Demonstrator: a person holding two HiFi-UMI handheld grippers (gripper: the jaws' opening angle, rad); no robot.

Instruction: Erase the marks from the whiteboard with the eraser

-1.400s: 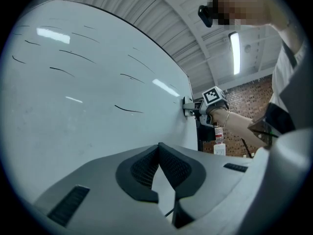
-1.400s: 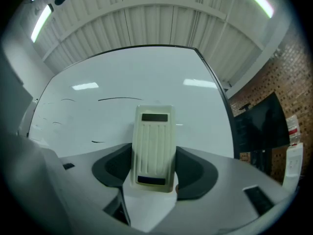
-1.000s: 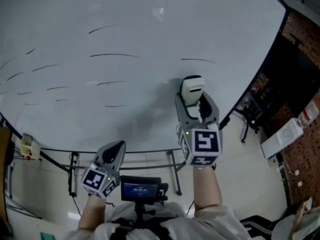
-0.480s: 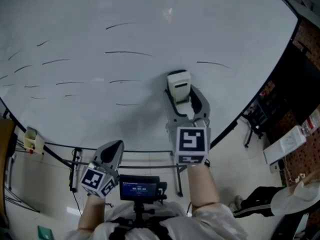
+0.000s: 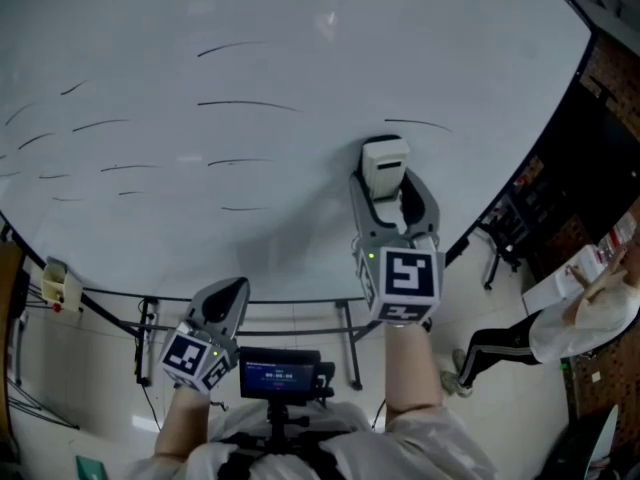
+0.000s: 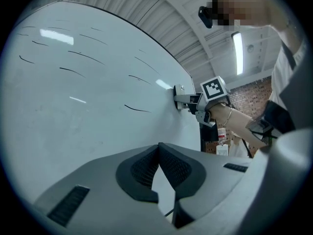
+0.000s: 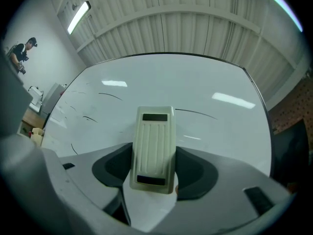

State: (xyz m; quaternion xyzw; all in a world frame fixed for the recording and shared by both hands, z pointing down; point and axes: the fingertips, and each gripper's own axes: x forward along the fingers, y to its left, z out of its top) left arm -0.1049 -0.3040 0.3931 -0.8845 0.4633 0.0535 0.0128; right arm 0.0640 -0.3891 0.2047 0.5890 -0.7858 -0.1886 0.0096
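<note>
- One mark (image 5: 418, 123) looks like the target. The eraser (image 5: 385, 165) swung left half a second ago and is now back to the right. Its far end sits just below that stroke's left end, nearer to it than a second ago.
- No stroke has gone in that time. This mark and the lines (image 5: 248, 104) further left all remain, so I judge most of the wiping is still to do.
- The right gripper (image 5: 390, 203) has its jaws clamped on the eraser's near half, one on each long side. The eraser's back faces the camera, and its wiping face appears to be against the whiteboard (image 5: 300, 28).
- The left gripper (image 5: 222, 303) hangs near, below the board's lower edge and well apart from the marks. Its jaws are together with nothing between them, the pads meeting at the tips.
- The eraser is a cream plastic block with rounded corners. It has a ribbed back and a dark rectangular inset at each end.
- The board is glossy white and mirrors the ceiling lights as pale streaks. The marks are thin, dark, slightly curved strokes.
- The jaws are matte grey with dark ridged pads.
</note>
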